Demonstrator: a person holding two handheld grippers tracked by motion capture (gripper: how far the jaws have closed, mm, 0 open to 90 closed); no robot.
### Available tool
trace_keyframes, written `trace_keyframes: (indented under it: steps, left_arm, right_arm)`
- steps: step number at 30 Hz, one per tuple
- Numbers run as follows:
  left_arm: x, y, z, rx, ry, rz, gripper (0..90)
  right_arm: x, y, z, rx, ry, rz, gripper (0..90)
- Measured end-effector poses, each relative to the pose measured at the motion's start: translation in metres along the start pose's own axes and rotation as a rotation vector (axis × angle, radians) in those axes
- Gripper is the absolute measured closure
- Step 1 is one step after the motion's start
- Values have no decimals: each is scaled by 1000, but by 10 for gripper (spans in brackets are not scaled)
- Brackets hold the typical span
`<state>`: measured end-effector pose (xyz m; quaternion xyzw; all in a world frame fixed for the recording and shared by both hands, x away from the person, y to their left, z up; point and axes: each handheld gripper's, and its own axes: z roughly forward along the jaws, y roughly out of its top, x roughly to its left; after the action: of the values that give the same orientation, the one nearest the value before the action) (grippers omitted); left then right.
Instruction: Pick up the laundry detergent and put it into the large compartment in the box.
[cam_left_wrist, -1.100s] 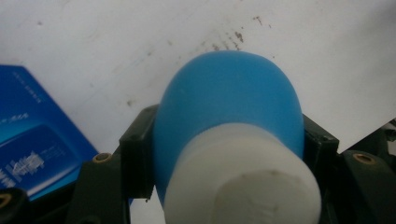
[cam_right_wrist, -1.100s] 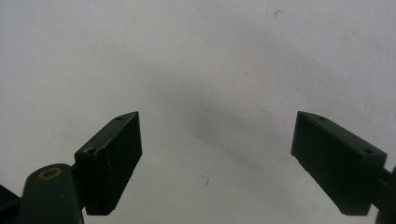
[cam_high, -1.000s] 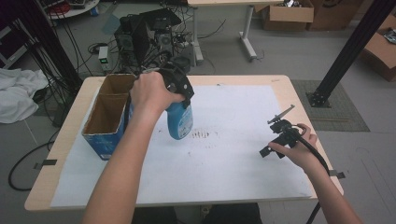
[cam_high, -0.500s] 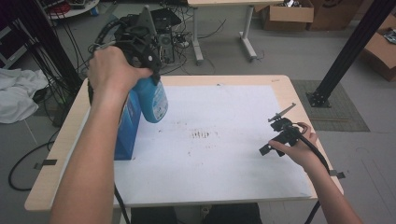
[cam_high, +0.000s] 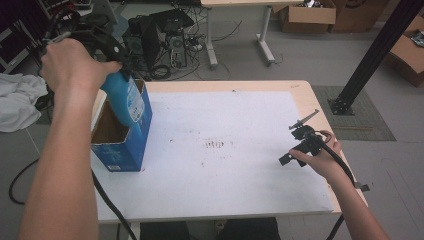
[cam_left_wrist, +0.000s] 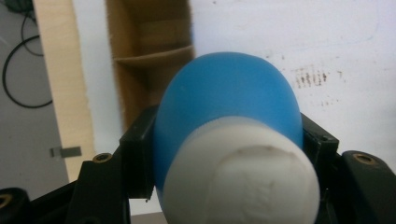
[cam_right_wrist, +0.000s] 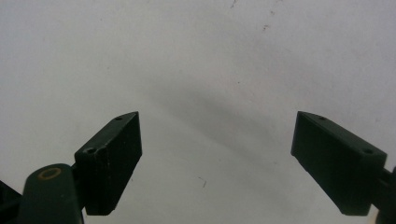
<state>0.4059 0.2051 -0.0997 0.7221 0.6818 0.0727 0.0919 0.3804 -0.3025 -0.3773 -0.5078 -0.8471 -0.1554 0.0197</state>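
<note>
A blue bottle (cam_high: 126, 100) with a white cap (cam_left_wrist: 240, 175) hangs tilted over the open top of a blue cardboard box (cam_high: 119, 149) at the table's left edge. My left gripper (cam_high: 107, 47) is shut on the bottle (cam_left_wrist: 226, 93), its jaws pressing both sides just under the cap. The box's brown inside (cam_left_wrist: 149, 51) lies right below the bottle. My right gripper (cam_high: 295, 142) rests near the table's right edge, held by a hand. It stands open, with nothing between its fingers (cam_right_wrist: 112, 158) and only the white sheet below.
A white sheet (cam_high: 225, 150) with a few dark marks covers most of the wooden table (cam_high: 310, 97). On the floor beyond lie cables and equipment (cam_high: 160, 40), a black post (cam_high: 370, 55) at right, and white cloth (cam_high: 17, 107) at left.
My left gripper has lifted the blue bottle from the table's middle, carried it left and up, and now holds it lower, over the open box. The right gripper has stayed put.
</note>
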Motion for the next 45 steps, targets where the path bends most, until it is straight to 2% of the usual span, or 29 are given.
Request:
trace_keyframes:
  steps: [5, 10, 19, 30, 35, 45]
  left_arm:
    - [12, -2, 0, 4, 12, -39, 381]
    - [20, -3, 5, 12, 43, -60, 381]
    - [29, -4, 17, 31, 62, -74, 381]
    - [37, -5, 53, 77, 59, -75, 381]
    - [41, -6, 79, 114, 50, -75, 381]
    - [41, -8, 116, 162, 54, -62, 381]
  right_arm:
    - [1, 0, 0, 0, 5, -1, 164]
    - [0, 0, 0, -4, 6, 0, 164]
    - [0, 1, 0, 0, 2, -4, 163]
    - [1, 2, 4, 10, 1, -4, 163]
    - [1, 2, 4, 9, 0, -5, 163]
    - [-1, 1, 7, 17, 1, -3, 164]
